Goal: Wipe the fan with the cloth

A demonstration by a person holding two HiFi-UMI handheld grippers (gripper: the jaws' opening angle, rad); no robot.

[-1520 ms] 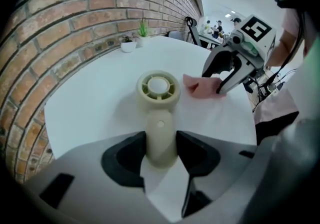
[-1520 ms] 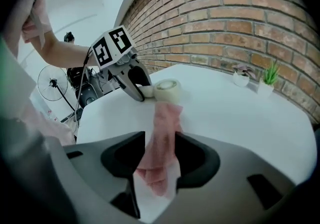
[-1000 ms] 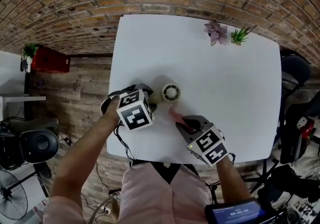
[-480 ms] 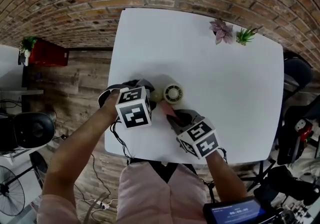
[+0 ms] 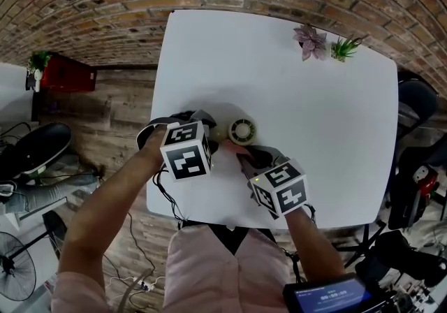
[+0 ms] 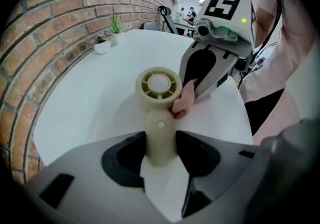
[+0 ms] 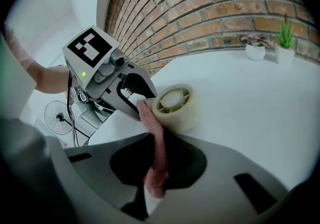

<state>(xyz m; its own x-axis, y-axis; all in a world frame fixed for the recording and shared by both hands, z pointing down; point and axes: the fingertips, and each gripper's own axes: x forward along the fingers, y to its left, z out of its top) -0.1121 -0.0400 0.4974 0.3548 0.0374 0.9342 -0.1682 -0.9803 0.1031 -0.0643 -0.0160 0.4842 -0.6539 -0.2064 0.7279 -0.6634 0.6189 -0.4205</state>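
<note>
Both cloth [image 7: 154,148] and right gripper [image 5: 251,158] have moved up to the fan [image 5: 242,131].

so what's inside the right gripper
A pink cloth, clamped in the shut right gripper, with its free end lying against the side of the fan, at its round head. How much cloth is bunched deeper inside is covered by the gripper itself.
</note>
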